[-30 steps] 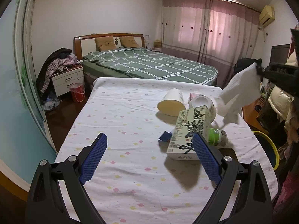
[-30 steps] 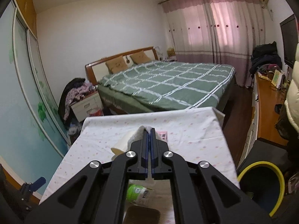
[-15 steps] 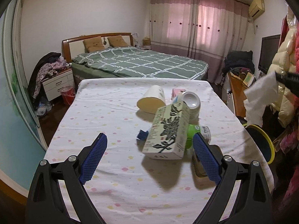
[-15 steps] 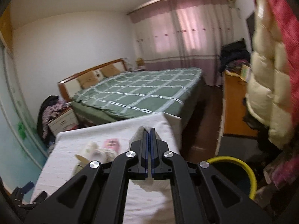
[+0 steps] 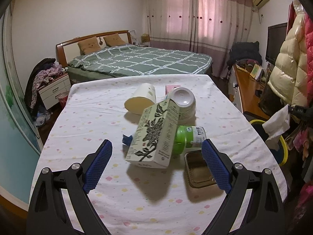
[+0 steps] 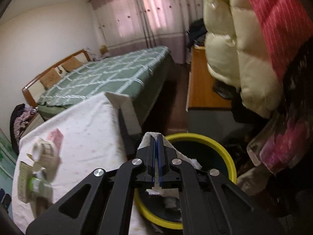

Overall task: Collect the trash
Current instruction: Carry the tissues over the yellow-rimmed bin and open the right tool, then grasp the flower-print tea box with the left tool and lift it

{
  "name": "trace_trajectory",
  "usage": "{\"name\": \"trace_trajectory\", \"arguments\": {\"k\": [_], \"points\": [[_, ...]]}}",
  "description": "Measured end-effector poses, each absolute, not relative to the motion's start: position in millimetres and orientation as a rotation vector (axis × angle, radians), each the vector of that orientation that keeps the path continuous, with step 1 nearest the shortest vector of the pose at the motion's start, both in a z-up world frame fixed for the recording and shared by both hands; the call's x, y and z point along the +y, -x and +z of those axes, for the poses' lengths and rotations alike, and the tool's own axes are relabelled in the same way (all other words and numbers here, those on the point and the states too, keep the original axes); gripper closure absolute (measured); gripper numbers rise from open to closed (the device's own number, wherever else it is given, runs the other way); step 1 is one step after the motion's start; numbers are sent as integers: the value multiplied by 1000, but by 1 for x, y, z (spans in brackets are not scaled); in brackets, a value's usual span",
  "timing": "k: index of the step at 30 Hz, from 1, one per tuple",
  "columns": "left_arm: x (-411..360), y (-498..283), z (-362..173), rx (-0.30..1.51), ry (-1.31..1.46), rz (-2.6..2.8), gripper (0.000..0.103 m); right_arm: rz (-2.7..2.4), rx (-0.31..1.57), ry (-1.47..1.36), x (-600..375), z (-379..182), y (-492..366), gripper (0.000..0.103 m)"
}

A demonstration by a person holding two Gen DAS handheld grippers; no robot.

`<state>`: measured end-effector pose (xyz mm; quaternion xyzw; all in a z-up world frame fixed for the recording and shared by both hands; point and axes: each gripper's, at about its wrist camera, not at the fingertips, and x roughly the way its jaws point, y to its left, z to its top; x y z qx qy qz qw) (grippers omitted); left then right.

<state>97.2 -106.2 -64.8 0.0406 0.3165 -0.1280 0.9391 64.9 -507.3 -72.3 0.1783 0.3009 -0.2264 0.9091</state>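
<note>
My right gripper [image 6: 156, 143] is shut on a white tissue [image 6: 185, 156] and holds it over a yellow-rimmed bin [image 6: 225, 146] beside the table. In the left wrist view the tissue [image 5: 277, 125] hangs above the bin [image 5: 281, 154] at the right. My left gripper [image 5: 156, 164] is open and empty above the table, behind a flower-printed carton [image 5: 154, 135]. A green can [image 5: 187, 139], a white bowl [image 5: 183, 101], a cream paper cup [image 5: 140, 101], a pink packet [image 5: 170, 88], a blue scrap [image 5: 127, 139] and a brown tray [image 5: 197, 168] lie around it.
The table [image 5: 88, 117] has a white dotted cloth. A green bed [image 5: 140, 60] stands behind it. A wooden desk [image 5: 246, 86] and hanging coats [image 5: 289, 62] crowd the right side, close to the bin. A nightstand [image 5: 52, 92] with clothes is at the left.
My right gripper has swung right and down with the tissue, from over the table to over the yellow bin. My left gripper has shifted slightly right and stays open.
</note>
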Motion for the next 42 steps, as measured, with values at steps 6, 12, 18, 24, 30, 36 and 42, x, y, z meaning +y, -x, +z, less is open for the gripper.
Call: {"name": "trace_trajectory", "arguments": {"k": [6, 12, 18, 24, 30, 36, 42], "points": [[-117, -102, -68, 662, -99, -270, 12, -496, 632, -389, -515, -86, -57, 76], [-119, -105, -72, 679, -101, -275, 12, -555, 667, -333, -516, -91, -58, 70], [-117, -110, -75, 689, -94, -274, 12, -570, 838, -266, -519, -124, -73, 54], [-113, -113, -81, 706, -88, -264, 12, -541, 811, -364, -524, -128, -61, 55], [-114, -120, -93, 743, -75, -295, 17, -503, 814, -364, -515, -129, -66, 55], [-105, -150, -93, 777, -32, -327, 18, -476, 817, -355, -504, -131, -73, 55], [-102, -182, -86, 780, -60, -354, 18, -471, 818, -352, -499, -130, -78, 55]]}}
